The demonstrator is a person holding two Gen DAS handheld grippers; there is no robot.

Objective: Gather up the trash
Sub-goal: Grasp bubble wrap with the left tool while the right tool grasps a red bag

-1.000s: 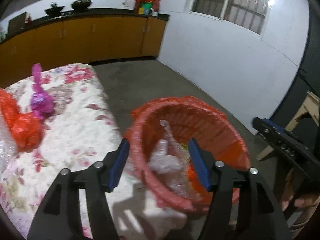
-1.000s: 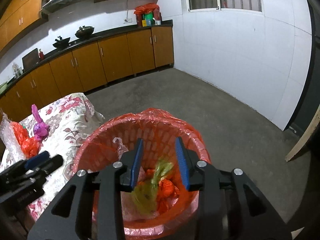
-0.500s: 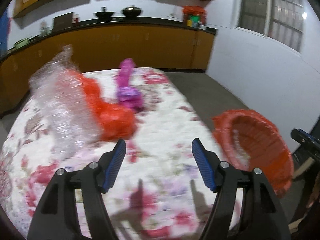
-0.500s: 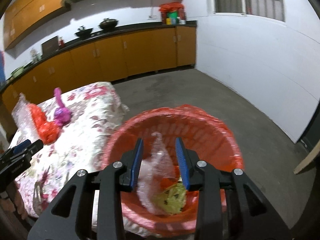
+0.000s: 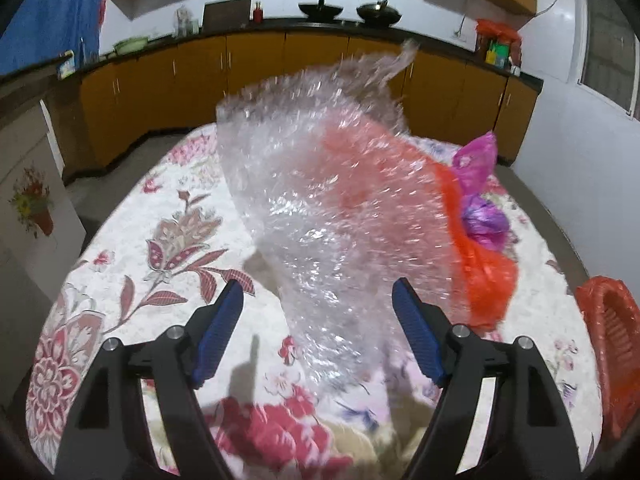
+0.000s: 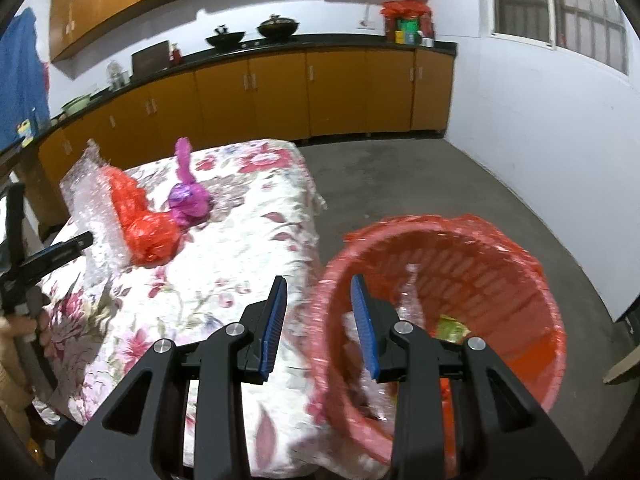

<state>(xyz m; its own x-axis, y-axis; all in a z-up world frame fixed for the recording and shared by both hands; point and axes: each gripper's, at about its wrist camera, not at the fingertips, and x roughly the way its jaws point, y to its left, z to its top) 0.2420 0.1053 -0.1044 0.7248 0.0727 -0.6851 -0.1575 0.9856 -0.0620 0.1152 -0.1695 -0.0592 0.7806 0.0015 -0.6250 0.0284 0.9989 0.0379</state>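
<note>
A big clear bubble-wrap sheet (image 5: pixel 320 208) stands crumpled on the floral tablecloth (image 5: pixel 160 248), with an orange plastic bag (image 5: pixel 480 264) and a purple bag (image 5: pixel 480 208) behind it. My left gripper (image 5: pixel 318 328) is open, its jaws on either side of the wrap's lower end without touching it. My right gripper (image 6: pixel 320 324) is open and empty, above the near rim of the red trash basket (image 6: pixel 480 264), which holds plastic scraps. The wrap (image 6: pixel 86 200), orange bag (image 6: pixel 140 224) and purple bag (image 6: pixel 188 200) also show in the right wrist view.
The basket stands beside the table's right edge (image 5: pixel 608 352). Orange kitchen cabinets (image 6: pixel 280 96) line the back wall. Bare concrete floor (image 6: pixel 400 184) lies beyond the table. A white wall (image 6: pixel 540 128) is at the right. The left gripper (image 6: pixel 60 256) shows at the far left.
My left gripper swung left from over the basket to the bubble wrap on the table. My right gripper moved left from the basket's middle to its near rim. Both stayed open.
</note>
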